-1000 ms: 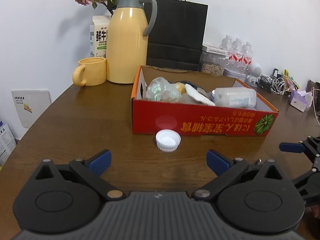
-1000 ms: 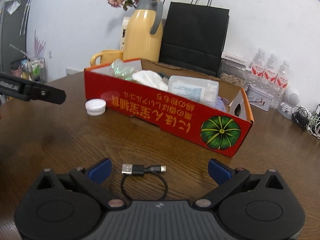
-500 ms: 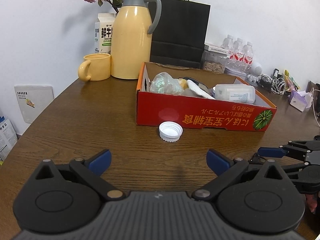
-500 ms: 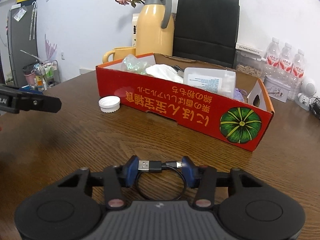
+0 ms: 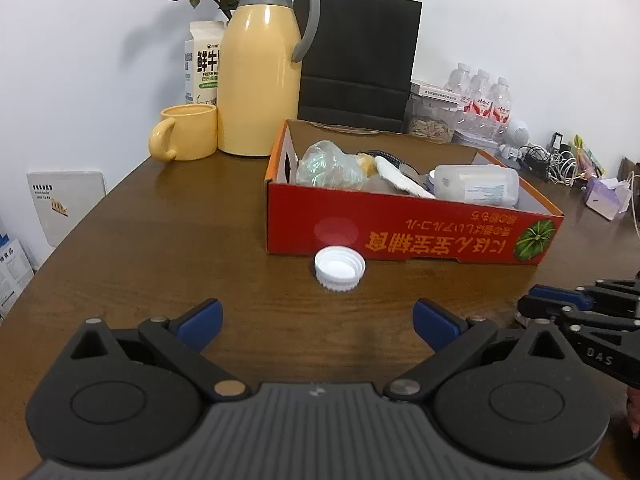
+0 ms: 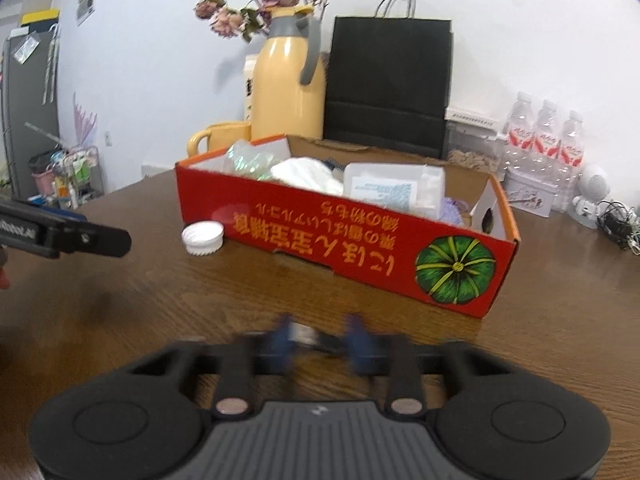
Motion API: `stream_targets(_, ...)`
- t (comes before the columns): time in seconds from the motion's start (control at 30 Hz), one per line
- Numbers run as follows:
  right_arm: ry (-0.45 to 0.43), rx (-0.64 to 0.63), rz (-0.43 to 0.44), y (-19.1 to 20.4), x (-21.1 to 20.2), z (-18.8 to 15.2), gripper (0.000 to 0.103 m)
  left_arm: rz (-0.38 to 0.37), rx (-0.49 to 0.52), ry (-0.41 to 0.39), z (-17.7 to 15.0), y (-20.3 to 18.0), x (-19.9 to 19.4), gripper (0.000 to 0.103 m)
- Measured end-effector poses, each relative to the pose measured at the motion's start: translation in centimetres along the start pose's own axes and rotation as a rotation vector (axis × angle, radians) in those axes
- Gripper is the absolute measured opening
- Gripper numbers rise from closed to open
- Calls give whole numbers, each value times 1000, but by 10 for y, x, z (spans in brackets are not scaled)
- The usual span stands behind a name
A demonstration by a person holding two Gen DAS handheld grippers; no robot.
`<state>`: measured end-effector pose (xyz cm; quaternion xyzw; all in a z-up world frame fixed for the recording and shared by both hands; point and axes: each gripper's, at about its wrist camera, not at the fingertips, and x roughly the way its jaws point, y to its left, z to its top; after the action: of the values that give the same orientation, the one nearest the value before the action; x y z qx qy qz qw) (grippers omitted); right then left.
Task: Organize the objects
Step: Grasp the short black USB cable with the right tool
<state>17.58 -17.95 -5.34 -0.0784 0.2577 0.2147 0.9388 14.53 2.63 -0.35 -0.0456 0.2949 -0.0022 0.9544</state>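
Blue-padded and black, the right tool (image 6: pixel 320 340) sits at the bottom centre of its own view, blurred. A second ago its jaws stood wide with a short black USB cable (image 6: pixel 310 334) lying loose between them; now they have come together on it, clamped on the cable's plug ends just above the brown wooden surface (image 6: pixel 560 320). As I judge it, the cable is caught and ready to be lifted toward the box.

At the bottom of its view, the left tool (image 5: pixel 316 320) is released, its blue pads wide apart with nothing between them. It has hardly shifted over the same second. Just ahead of it, at mid-frame, a white ribbed plastic bottle cap (image 5: pixel 339 269) lies open side up on the wood, close to the front wall of the box and not inside it. It looks like the next loose item to collect.

Behind the cap stands the red cardboard box with a green pumpkin print (image 5: pixel 400 232). It holds a crumpled clear plastic bag (image 5: pixel 328 166) at its left end, a white tissue-like wad (image 5: pixel 400 178) in the middle and a translucent rectangular plastic tub (image 5: pixel 476 184) toward the right.

Farther back, at upper left, stand a yellow ceramic mug (image 5: pixel 186 132) and a tall yellow thermos jug with a grey handle (image 5: pixel 260 80).
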Motion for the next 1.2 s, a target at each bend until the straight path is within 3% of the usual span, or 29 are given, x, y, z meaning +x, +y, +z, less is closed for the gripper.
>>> stream_targets(0.27, -28, 44, -30, -5, 0, 2, 18, 13, 6, 13, 15, -8, 26, 103)
stream_targets(0.4, -10, 73, -56, -11, -1, 1, 57, 3, 8, 22, 13, -9, 30, 103)
stream_targets(0.67, 99, 88, -47, -18, 18, 0, 62, -2, 0, 29, 11, -6, 28, 103)
stream_targets(0.83, 103, 53, -44, -16, 17, -2, 57, -6, -5, 30, 8, -3, 23, 103)
stream_targets(0.97, 97, 46, -48, -20, 14, -3, 40, 0, -10, 31, 7, -1, 21, 103)
stream_targets(1.03, 97, 54, -38, -23, 13, -3, 25, 1, -14, 31, 6, 0, 20, 103)
stream_targets(1.2, 83, 56, -50, -24, 9, -4, 25, -1, -12, 31, 6, -1, 19, 103)
